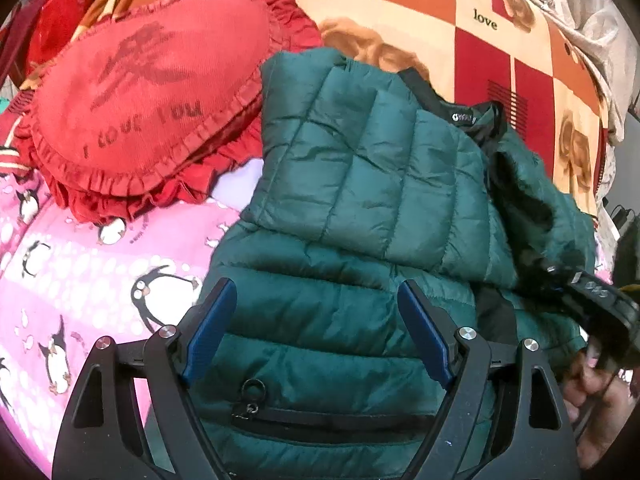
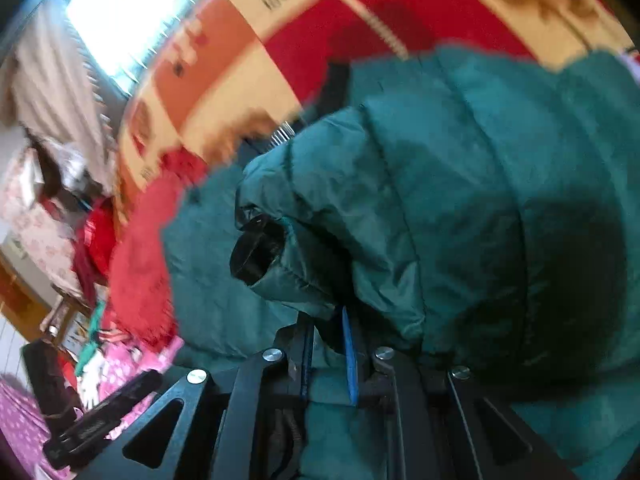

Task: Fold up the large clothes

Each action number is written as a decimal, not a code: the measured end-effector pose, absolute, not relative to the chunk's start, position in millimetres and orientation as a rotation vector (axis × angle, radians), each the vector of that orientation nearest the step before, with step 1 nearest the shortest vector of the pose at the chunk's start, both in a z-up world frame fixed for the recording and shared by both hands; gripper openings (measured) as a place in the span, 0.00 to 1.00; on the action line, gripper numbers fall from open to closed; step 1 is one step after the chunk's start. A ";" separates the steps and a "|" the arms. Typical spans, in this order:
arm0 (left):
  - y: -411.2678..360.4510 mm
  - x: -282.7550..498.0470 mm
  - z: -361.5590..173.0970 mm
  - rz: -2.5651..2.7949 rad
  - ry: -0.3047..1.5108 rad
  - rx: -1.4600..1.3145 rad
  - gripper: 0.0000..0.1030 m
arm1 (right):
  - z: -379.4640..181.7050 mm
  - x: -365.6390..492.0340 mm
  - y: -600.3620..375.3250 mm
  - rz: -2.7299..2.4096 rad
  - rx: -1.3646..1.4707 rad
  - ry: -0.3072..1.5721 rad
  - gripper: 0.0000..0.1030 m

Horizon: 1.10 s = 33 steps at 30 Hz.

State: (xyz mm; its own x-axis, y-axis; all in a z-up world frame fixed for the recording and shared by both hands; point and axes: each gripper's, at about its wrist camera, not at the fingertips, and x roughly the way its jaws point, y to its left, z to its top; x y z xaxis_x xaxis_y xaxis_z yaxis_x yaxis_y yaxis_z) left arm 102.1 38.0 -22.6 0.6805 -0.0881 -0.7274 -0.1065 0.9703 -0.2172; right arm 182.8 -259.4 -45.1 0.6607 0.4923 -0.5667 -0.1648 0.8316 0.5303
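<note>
A dark green quilted puffer jacket (image 1: 360, 184) lies on the bed, one side folded over its body, black collar lining up at the back. My left gripper (image 1: 316, 300) is open and empty, hovering just over the jacket's lower part near a zip pocket (image 1: 332, 420). My right gripper (image 2: 328, 332) is shut on a fold of the jacket (image 2: 460, 200) near a sleeve with a black cuff (image 2: 256, 252), lifting it. The right gripper also shows in the left wrist view (image 1: 592, 296) at the jacket's right edge.
A red heart-shaped frilled cushion (image 1: 152, 96) lies left of the jacket. A pink penguin-print sheet (image 1: 80, 280) covers the near left. A red, orange and cream blanket (image 1: 460, 20) lies behind. Furniture and clutter stand beyond the bed's edge (image 2: 52, 240).
</note>
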 end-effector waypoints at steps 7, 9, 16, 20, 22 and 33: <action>32.8 107.1 -29.4 -0.012 0.842 -0.253 0.80 | -48.3 189.0 -262.0 0.384 0.476 0.831 0.16; 29.8 106.8 -29.2 -0.026 0.839 -0.248 0.80 | -45.4 187.0 -260.2 0.393 0.453 0.837 0.29; 24.0 103.9 -29.0 -0.047 0.823 -0.227 0.80 | -33.0 178.2 -250.5 0.385 0.359 0.819 0.62; 18.6 102.2 -22.9 -0.080 0.791 -0.213 0.80 | -23.7 166.2 -250.5 0.304 0.253 0.859 0.62; 11.3 102.8 -16.5 -0.118 0.775 -0.207 0.80 | -20.5 157.1 -254.3 0.226 0.190 0.882 0.62; -86.6 157.0 6.9 -0.474 0.831 -0.199 0.81 | -50.9 126.9 -289.7 0.049 -0.081 0.992 0.89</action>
State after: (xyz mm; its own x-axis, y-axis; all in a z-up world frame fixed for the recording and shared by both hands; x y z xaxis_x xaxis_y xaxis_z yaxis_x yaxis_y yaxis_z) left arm 157.0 -86.6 6.9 0.5778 -0.4786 -0.6611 0.3258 0.8779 -0.3509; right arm 126.9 -289.7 -50.9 0.5461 0.0037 -0.8377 -0.0780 0.9959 -0.0465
